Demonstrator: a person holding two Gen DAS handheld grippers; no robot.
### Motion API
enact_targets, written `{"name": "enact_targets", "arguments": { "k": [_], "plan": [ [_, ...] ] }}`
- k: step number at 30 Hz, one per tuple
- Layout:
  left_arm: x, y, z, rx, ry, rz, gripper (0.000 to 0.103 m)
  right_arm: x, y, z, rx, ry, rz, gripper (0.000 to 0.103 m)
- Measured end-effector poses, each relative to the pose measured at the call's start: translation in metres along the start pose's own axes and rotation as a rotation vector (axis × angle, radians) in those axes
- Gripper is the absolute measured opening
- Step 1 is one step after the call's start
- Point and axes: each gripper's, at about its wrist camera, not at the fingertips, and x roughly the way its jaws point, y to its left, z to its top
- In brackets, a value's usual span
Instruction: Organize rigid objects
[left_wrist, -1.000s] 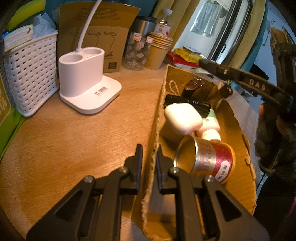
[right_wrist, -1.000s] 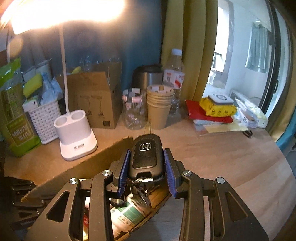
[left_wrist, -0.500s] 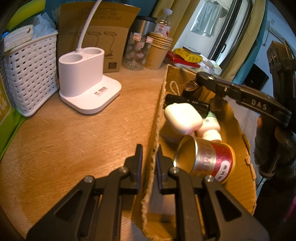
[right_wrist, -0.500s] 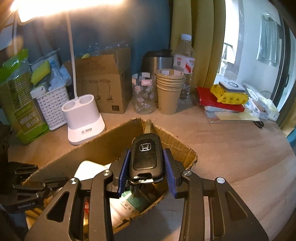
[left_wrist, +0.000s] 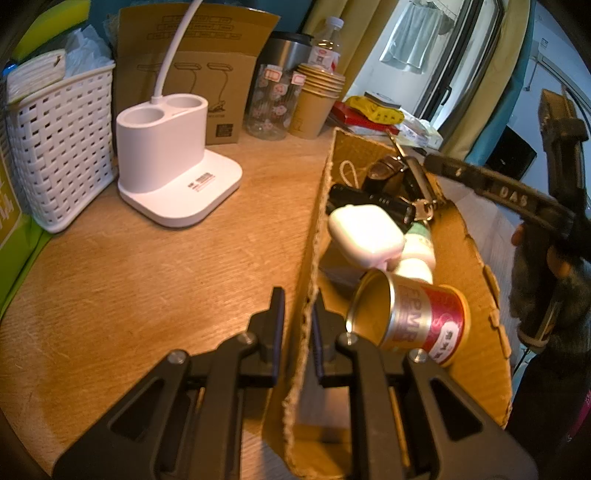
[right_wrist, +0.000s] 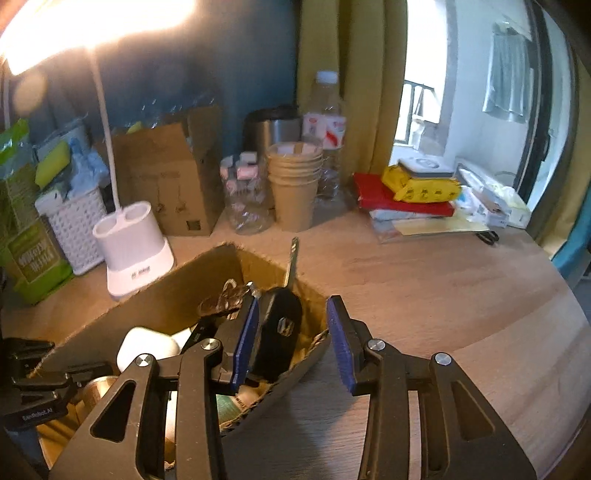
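Observation:
A shallow cardboard box (left_wrist: 476, 269) lies on the wooden table. It holds a gold and red tin (left_wrist: 410, 317), a white earbud case (left_wrist: 364, 234), a black tube (left_wrist: 369, 201) and other small items. My left gripper (left_wrist: 298, 321) is shut on the box's near wall (left_wrist: 308, 258). My right gripper (right_wrist: 291, 332) is open above the box's far corner (right_wrist: 221, 291). A black car key (right_wrist: 279, 332) with its blade up lies tilted in the box, beside the left finger (right_wrist: 243, 339). The key also shows in the left wrist view (left_wrist: 391, 173).
A white lamp base (left_wrist: 173, 162), a white basket (left_wrist: 59, 147), a brown carton (left_wrist: 192, 70), a glass jar (left_wrist: 271, 101), stacked paper cups (left_wrist: 314, 103), a steel mug and a bottle stand behind. Red and yellow packets (right_wrist: 410, 192) lie at the back right.
My right gripper has opened and let go of the car key, which has dropped into the box and tilted left. The left gripper has kept its hold on the box wall.

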Motion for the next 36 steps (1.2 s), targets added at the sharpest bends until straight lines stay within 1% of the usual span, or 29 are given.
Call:
{"name": "enact_targets", "arguments": {
  "k": [2,5,9,12,13,14,16,22,24,27,31,34,36],
  "plan": [
    [0.0,0.0,0.0,0.001,0.0,0.0,0.014,0.007,0.002,-0.002,-0.006,0.012,-0.028,0.041],
    [0.0,0.0,0.0,0.0,0.0,0.0,0.014,0.006,-0.004,0.002,0.039,-0.008,-0.036,0.041],
    [0.0,0.001,0.0,0.0,0.0,0.0,0.014,0.003,-0.016,0.004,0.094,-0.03,-0.02,0.041],
    [0.0,0.001,0.0,0.0,0.0,0.0,0.014,0.012,-0.025,0.006,0.125,-0.004,-0.073,0.043],
    [0.0,0.001,0.0,0.0,0.0,0.0,0.014,0.018,-0.026,0.005,0.128,0.015,-0.071,0.043],
    [0.0,0.001,0.0,0.0,0.0,0.0,0.014,0.024,-0.025,0.003,0.124,0.035,-0.07,0.043],
    [0.0,0.001,0.001,0.001,0.0,0.0,0.014,0.031,-0.022,-0.001,0.105,0.051,-0.097,0.043],
    [0.002,0.002,0.002,0.003,0.003,-0.002,0.014,0.028,-0.011,-0.007,0.027,0.096,-0.116,0.043],
    [0.002,0.003,0.002,0.002,0.003,-0.002,0.014,0.024,-0.007,-0.009,0.012,0.092,-0.108,0.043],
    [0.002,0.002,0.002,0.003,0.002,-0.001,0.014,0.022,-0.001,-0.011,-0.009,0.104,-0.066,0.044],
    [0.002,0.003,0.002,0.002,0.002,-0.001,0.014,0.018,0.003,-0.014,0.011,0.091,-0.081,0.054],
    [0.002,0.002,0.002,0.003,0.002,-0.001,0.014,0.009,0.007,-0.014,0.031,0.066,-0.104,0.055],
    [0.002,0.003,0.002,0.003,0.002,-0.001,0.014,0.003,0.009,-0.013,0.04,0.05,-0.105,0.055]
  ]
}}
